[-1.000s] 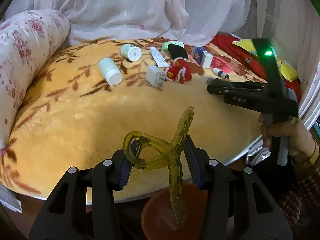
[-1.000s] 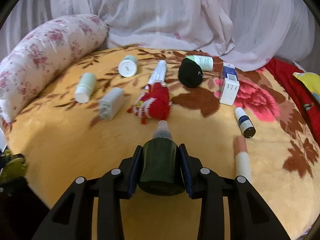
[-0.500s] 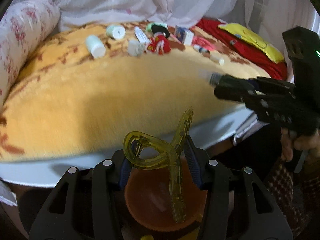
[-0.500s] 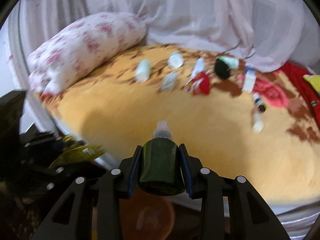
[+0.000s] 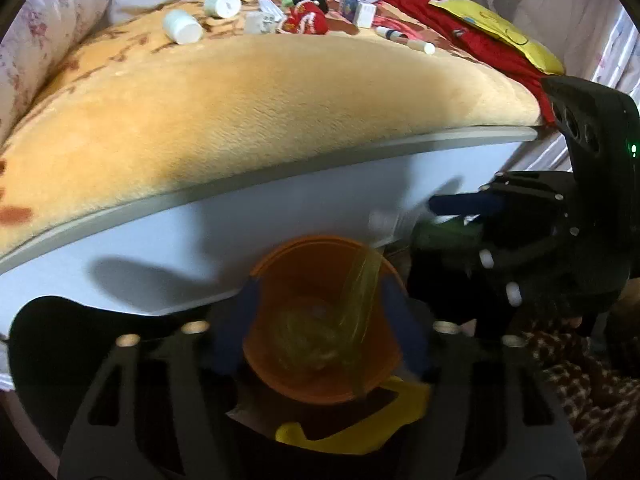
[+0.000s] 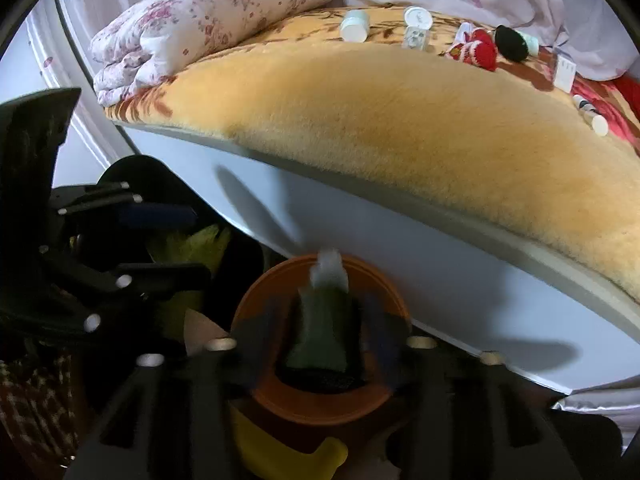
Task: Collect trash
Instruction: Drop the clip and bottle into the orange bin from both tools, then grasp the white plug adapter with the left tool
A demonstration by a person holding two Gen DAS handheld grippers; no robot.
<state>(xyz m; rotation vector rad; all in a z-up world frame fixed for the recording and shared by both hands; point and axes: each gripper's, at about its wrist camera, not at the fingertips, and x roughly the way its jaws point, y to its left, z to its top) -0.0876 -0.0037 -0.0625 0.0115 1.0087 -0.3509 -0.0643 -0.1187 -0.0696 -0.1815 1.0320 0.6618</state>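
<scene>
Both claws' jaws have just been opening above the orange bin (image 5: 320,320). The left gripper (image 5: 320,332) frees a yellow hair clip (image 5: 356,300); only the right gripper (image 6: 324,332) view shows the green bottle (image 6: 324,328), loose between pads at 6 o'clock.

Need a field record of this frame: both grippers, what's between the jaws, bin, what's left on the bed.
left gripper: jaws just opened, translucent yellow hair clip dropping between them
right gripper: jaws just opened, dark green bottle blurred between them
bin: orange plastic bucket, directly below both grippers
bed: white pill bottles, red knitted item, small boxes on orange plush blanket
</scene>
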